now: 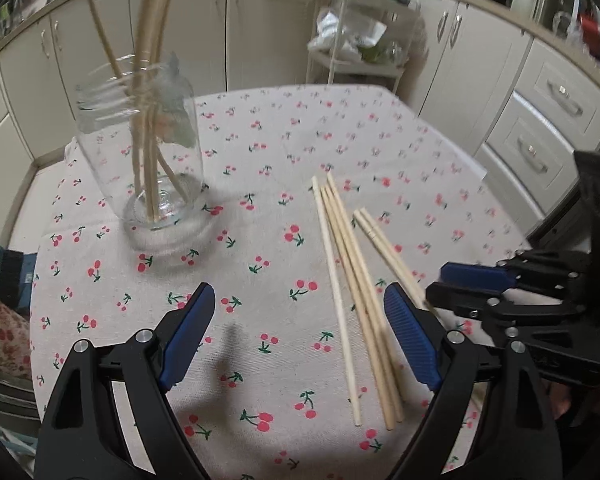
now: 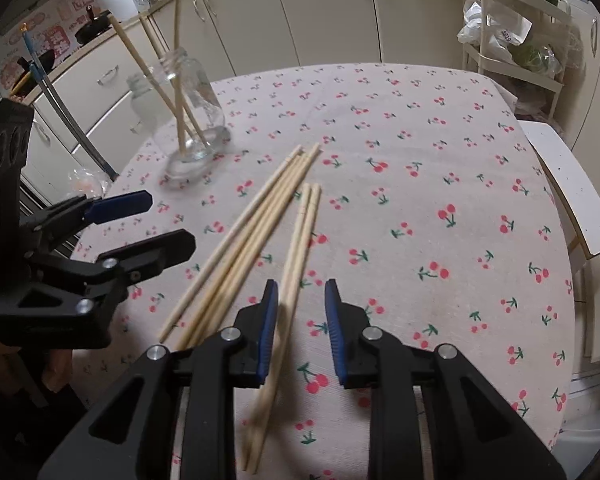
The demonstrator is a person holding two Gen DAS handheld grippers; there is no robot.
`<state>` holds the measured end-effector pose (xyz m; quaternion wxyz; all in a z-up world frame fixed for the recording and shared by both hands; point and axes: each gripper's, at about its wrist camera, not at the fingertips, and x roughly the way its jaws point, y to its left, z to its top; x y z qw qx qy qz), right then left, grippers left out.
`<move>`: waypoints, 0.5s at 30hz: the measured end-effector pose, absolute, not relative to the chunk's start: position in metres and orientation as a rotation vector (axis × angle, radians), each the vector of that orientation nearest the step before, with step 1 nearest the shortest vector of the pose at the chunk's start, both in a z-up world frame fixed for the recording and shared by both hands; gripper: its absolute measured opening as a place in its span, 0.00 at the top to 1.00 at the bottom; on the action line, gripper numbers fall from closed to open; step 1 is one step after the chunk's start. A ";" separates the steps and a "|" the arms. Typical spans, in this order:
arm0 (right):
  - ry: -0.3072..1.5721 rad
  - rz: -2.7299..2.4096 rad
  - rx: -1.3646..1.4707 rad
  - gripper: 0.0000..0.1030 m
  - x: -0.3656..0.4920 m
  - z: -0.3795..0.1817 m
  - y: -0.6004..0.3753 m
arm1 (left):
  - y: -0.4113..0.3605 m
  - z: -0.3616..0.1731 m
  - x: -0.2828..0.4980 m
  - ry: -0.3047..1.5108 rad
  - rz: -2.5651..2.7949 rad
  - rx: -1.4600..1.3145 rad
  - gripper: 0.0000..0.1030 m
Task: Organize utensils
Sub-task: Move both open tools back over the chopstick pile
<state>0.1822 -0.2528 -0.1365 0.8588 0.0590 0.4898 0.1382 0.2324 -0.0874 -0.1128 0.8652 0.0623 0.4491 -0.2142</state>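
Wooden chopstick pair point(image 2: 296, 280) sits between the narrowing right tool point(image 2: 300, 328); left tool point(image 1: 300, 332) hangs wide over bare desk point(image 1: 260, 184).

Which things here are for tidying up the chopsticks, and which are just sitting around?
For the job:
- loose chopsticks on the table
- glass jar with chopsticks already inside
- pair of chopsticks between the right hand-held gripper

Just lying about:
- cherry tablecloth
- shelf rack
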 end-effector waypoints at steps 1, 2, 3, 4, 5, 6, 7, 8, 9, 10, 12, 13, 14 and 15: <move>1.033 0.288 0.118 0.76 0.182 -0.138 -0.253 | -0.089 -0.114 0.234 0.948 -0.445 0.145 0.20; 1.037 0.291 0.121 0.76 0.182 -0.140 -0.254 | -0.091 -0.117 0.235 0.956 -0.436 0.161 0.20; 1.037 0.293 0.118 0.76 0.182 -0.141 -0.254 | -0.093 -0.119 0.236 0.963 -0.429 0.170 0.20; 1.035 0.294 0.115 0.76 0.181 -0.141 -0.253 | -0.093 -0.122 0.238 0.977 -0.423 0.176 0.20; 1.036 0.295 0.105 0.76 0.181 -0.141 -0.253 | -0.094 -0.124 0.240 0.989 -0.412 0.183 0.20; 1.036 0.296 0.094 0.76 0.182 -0.141 -0.252 | -0.093 -0.126 0.241 0.995 -0.401 0.190 0.20; 1.036 0.294 0.085 0.76 0.183 -0.141 -0.251 | -0.094 -0.127 0.242 1.002 -0.394 0.197 0.20; 1.037 0.291 0.082 0.76 0.183 -0.140 -0.251 | -0.093 -0.129 0.243 1.009 -0.383 0.204 0.20; 1.039 0.293 0.087 0.76 0.184 -0.140 -0.252 | -0.093 -0.130 0.244 1.015 -0.376 0.212 0.20; 1.040 0.294 0.081 0.76 0.185 -0.140 -0.251 | -0.093 -0.131 0.244 1.021 -0.372 0.218 0.20; 1.037 0.304 0.058 0.76 0.184 -0.140 -0.246 | -0.094 -0.134 0.244 1.028 -0.372 0.227 0.20; 1.037 0.308 0.055 0.76 0.184 -0.140 -0.245 | -0.095 -0.133 0.245 1.028 -0.371 0.231 0.20; 1.039 0.312 0.051 0.76 0.185 -0.140 -0.243 | -0.098 -0.133 0.244 1.023 -0.372 0.241 0.20; 1.038 0.302 0.036 0.76 0.185 -0.139 -0.243 | -0.101 -0.132 0.243 1.018 -0.373 0.253 0.20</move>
